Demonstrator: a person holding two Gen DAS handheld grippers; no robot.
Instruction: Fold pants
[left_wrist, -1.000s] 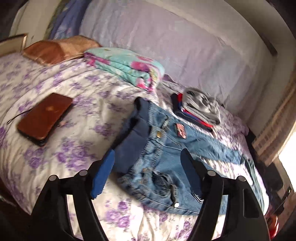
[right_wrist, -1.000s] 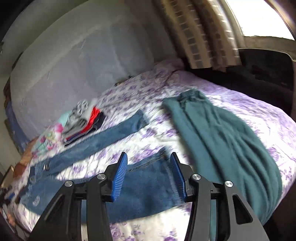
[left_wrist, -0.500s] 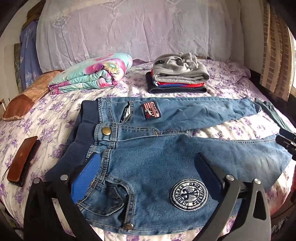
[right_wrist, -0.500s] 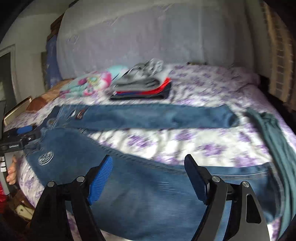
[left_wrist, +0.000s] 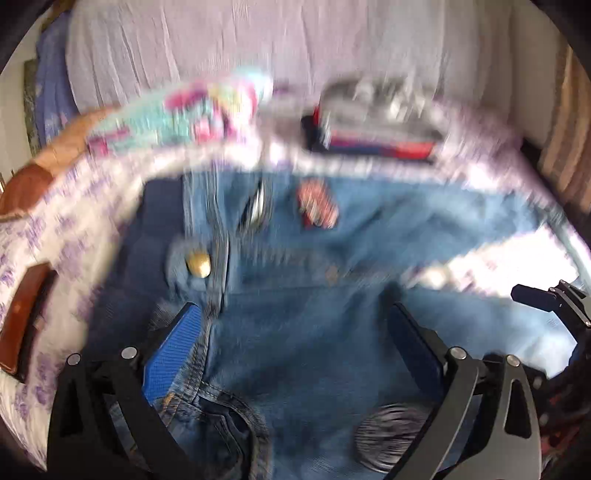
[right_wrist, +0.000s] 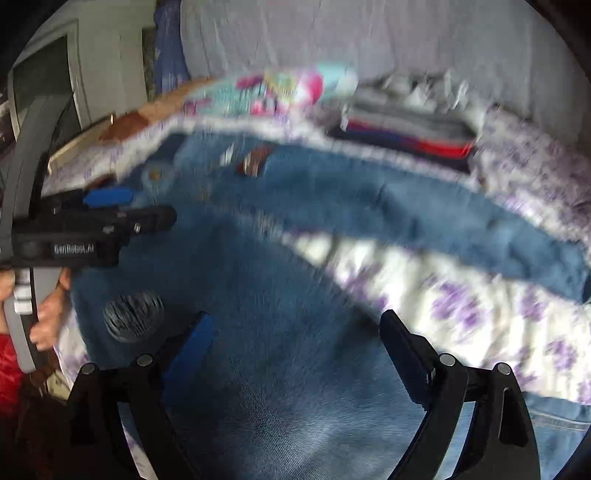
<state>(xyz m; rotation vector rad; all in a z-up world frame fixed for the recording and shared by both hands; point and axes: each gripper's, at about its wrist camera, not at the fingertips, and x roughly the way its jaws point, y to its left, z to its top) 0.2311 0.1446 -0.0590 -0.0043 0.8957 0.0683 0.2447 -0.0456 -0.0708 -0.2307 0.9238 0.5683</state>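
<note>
Both views motion-blurred, fisheye-dark corners; daylight patch on bedsheet (left_wrist: 517, 258), rest dim.

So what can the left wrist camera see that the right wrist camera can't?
Only the left wrist view shows the brown wallet on the bedspread and the jeans' brass button. Only the right wrist view shows a hand gripping the left gripper's handle. Both show the jeans, the round patch and the folded clothes stack.

Open bedsheet between the trouser legs

The bare purple-flowered white bedsheet (right_wrist: 443, 291) lies free between the blue denim jeans' (left_wrist: 314, 325) legs; a folded grey-and-red clothes stack (left_wrist: 376, 125) and a folded turquoise floral blanket (left_wrist: 177, 118) block the far edge.
</note>
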